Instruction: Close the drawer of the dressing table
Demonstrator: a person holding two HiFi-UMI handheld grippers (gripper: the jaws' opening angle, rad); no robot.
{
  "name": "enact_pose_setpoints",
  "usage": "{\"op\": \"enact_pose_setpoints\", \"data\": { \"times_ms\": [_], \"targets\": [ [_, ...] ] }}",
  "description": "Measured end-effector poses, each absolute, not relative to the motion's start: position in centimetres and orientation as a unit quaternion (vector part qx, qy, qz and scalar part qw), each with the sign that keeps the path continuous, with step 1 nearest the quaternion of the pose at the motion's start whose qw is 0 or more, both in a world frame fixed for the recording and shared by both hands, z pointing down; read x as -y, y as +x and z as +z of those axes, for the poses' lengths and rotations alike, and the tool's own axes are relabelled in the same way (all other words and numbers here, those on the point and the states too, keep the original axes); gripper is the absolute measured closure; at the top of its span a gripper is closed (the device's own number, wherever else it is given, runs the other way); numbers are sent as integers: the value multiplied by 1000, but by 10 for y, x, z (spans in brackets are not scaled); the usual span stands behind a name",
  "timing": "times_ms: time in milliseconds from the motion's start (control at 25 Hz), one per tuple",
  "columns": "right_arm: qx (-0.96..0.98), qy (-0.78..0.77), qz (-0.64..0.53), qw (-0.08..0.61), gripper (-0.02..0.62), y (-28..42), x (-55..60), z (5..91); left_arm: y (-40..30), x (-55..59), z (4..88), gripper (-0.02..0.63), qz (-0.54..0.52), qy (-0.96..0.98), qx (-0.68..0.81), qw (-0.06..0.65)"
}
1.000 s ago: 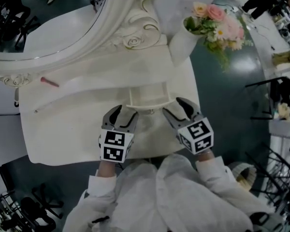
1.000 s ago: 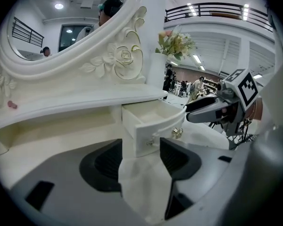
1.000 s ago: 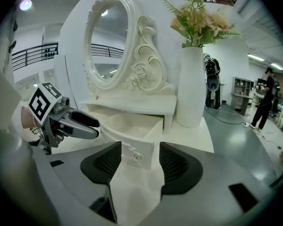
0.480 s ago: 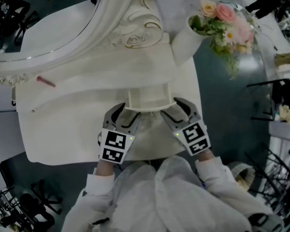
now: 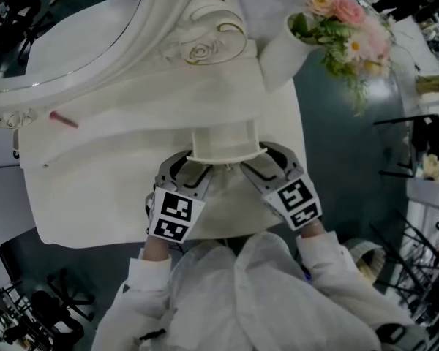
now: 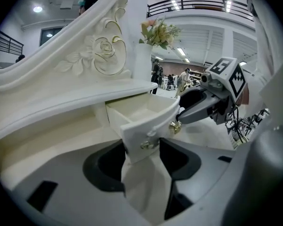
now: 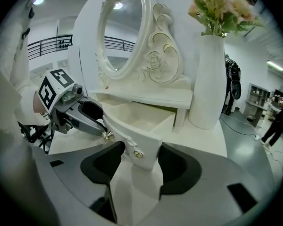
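The white dressing table (image 5: 117, 189) has its small drawer (image 5: 223, 139) pulled out at the middle of the front. The drawer front carries two brass knobs (image 6: 147, 145) (image 6: 174, 125). My left gripper (image 5: 189, 172) is open, with its jaws astride the left end of the drawer front (image 6: 146, 133). My right gripper (image 5: 265, 165) is open too, with its jaws astride the right end (image 7: 141, 142). In the left gripper view the right gripper (image 6: 198, 108) has a fingertip at the far knob. In the right gripper view the left gripper (image 7: 85, 114) reaches the other knob (image 7: 106, 135). The drawer (image 7: 141, 119) looks empty inside.
A white vase (image 5: 278, 57) of pink flowers (image 5: 344, 20) stands at the table's back right corner. The carved oval mirror frame (image 5: 132, 57) rises at the back. A small pink stick (image 5: 62, 119) lies on the tabletop at the left. Dark floor surrounds the table.
Both grippers have moved forward until their jaws reach the two ends of the drawer front. The drawer stands out about as far as before.
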State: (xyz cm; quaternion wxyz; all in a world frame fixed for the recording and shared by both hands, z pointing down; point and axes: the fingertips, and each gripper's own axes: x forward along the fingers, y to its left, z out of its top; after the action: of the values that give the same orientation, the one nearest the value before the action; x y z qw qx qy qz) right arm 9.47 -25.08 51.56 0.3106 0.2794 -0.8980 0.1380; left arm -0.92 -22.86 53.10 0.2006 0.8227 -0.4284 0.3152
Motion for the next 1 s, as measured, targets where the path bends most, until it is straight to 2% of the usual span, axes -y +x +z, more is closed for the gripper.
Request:
{"op": "enact_pose_setpoints", "data": {
  "times_ms": [480, 840, 1000],
  "targets": [
    [901, 282, 123, 305, 370, 96, 252, 513, -8, 230, 531, 383, 328, 826, 416, 193],
    [894, 266, 96, 347, 391, 99, 252, 507, -8, 233, 526, 390, 320, 826, 436, 159],
    [898, 282, 89, 326, 391, 98, 259, 506, -9, 238, 523, 390, 317, 829, 433, 158]
  ]
}}
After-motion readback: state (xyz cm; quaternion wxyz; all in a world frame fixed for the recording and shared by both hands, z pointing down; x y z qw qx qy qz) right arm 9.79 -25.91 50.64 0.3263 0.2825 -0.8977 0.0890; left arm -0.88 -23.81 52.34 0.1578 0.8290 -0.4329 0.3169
